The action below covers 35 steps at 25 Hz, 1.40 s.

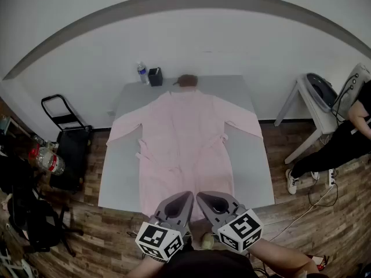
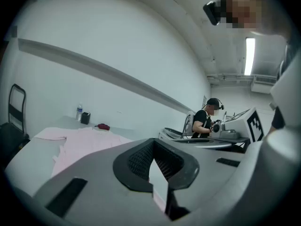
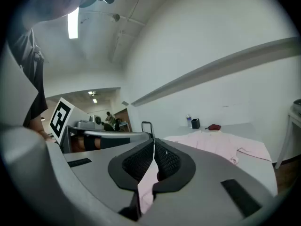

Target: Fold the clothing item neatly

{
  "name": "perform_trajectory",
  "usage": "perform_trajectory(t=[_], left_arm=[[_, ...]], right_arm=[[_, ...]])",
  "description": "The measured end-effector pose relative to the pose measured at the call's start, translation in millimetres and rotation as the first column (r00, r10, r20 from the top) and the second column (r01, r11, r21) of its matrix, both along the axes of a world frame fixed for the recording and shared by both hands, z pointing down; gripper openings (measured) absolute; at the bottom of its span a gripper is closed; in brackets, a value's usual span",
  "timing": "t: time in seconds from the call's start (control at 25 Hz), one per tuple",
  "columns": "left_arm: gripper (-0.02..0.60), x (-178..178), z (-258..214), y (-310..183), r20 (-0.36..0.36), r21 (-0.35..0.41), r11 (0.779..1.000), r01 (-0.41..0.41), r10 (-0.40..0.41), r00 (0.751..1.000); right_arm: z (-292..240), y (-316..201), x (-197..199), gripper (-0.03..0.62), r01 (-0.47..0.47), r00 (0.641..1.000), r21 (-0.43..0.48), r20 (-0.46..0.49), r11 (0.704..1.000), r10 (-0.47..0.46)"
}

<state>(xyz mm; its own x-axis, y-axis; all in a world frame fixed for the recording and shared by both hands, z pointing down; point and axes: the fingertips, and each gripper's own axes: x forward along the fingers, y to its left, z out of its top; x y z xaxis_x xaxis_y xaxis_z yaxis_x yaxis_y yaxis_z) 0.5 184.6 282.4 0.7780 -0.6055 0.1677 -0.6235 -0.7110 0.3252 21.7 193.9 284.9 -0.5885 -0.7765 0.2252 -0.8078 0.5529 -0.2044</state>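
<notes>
The pink robe (image 1: 184, 143) lies spread flat on the worktop (image 1: 250, 168). Nothing is folded yet. The left tongs (image 1: 181, 201) and right tongs (image 1: 210, 201) are pressed together, holding nothing.

left gripper (image 2: 153, 147): jaws together | pink robe (image 2: 87, 145) spread on grey table (image 2: 28, 157) | bottle (image 2: 79, 112) far end

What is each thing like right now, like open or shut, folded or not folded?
Pink robe: not folded, spread flat on the table, sleeves out.
Left gripper: shut, holding nothing.
Right gripper: shut, holding nothing.
Water bottle: standing upright.
Black cup: standing upright.
</notes>
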Motion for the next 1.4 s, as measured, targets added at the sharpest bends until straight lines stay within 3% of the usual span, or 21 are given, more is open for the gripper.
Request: perform_trajectory(t=[0.16, 0.4, 0.76, 1.04, 1.4], left_arm=[[0.005, -10, 4, -34, -0.005, 0.011, 1.000, -0.001, 0.001, 1.000], [0.005, -1, 8, -80, 0.010, 0.036, 0.995, -0.090, 0.090, 0.996], [0.005, 20, 19, -163, 0.037, 0.056, 0.979, -0.194, 0.192, 0.981], [0.005, 61, 23, -186, 0.017, 0.059, 0.959, -0.277, 0.277, 0.961], [0.005, 143, 30, -179, 0.000, 0.048, 0.931, -0.361, 0.361, 0.932]], right_arm=[[4, -29, -3, 0.015, -0.025, 1.000, 0.001, -0.007, 1.000, 0.025], [7, -76, -6, 0.015, -0.093, 0.995, 0.002, -0.027, 0.996, 0.093], [12, -148, 17, 0.015, -0.284, 0.957, 0.000, -0.061, 0.959, 0.284], [20, -170, 53, 0.016, -0.398, 0.915, 0.005, -0.067, 0.917, 0.397], [31, -179, 141, 0.017, -0.506, 0.862, -0.001, -0.049, 0.863, 0.505]])
